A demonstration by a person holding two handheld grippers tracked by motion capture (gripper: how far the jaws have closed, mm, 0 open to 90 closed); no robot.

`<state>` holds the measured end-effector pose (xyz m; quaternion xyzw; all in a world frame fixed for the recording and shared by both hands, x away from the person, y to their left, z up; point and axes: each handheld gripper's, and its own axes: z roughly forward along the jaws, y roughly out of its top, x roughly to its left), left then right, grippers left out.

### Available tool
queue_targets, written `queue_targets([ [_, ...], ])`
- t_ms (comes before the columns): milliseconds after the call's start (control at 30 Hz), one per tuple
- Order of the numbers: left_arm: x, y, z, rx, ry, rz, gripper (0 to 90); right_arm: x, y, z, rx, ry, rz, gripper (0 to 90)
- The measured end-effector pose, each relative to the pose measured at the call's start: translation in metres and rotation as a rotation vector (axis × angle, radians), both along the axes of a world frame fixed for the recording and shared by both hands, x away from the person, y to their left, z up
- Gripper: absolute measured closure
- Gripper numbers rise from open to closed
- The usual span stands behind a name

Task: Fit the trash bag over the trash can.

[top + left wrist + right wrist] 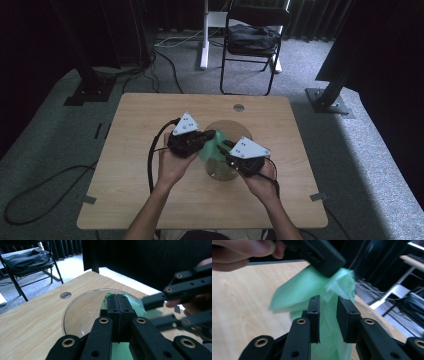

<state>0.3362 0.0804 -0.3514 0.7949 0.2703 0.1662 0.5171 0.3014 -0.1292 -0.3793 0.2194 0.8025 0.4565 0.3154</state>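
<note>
My left gripper (117,302) is clamped tight on the green plastic bag (312,287), holding it above the clear glass bowl (75,312) mid-table (150,115). My right gripper (328,310) stands slightly parted, with the bag's film hanging loose between its jaws.

- Your work surface is a light wooden table (140,200) with rounded corners; a small round grommet hole (239,107) sits near its far edge.
- Past the table, you have a black folding chair (250,47) on grey carpet (360,165), with a dark bundle of fabric (251,37) heaped on its seat (a bag or a jacket, too dim to tell).
- A white stand leg (204,35) rises just left of the chair.
- Black cables (45,192) trail across the carpet at your left.
- Dark metal posts stand on flat base plates (327,102) at both sides.
- Black curtains (320,17) hang at the back.
</note>
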Motion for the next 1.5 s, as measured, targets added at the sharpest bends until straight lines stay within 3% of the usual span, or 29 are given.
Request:
queue_targets([
  [233, -0.001, 0.0, 0.001, -0.001, 0.0, -0.008, 90.0, 0.005, 0.001, -0.001, -0.007, 0.004, -0.007, 90.0],
  [767, 0.002, 0.003, 0.001, -0.017, 0.011, -0.02, 89.8, 0.003, -0.005, -0.001, -0.034, 0.015, 0.002, 90.0],
  [1167, 0.003, 0.011, 0.001, -0.041, 0.013, 0.006, 88.5, 0.002, -0.011, -0.003, -0.039, 0.025, -0.009, 90.0],
  [1500, 0.013, 0.026, -0.005, -0.072, 0.047, 0.066, 87.4, -0.002, -0.024, -0.006, -0.068, 0.042, -0.024, 90.0],
])
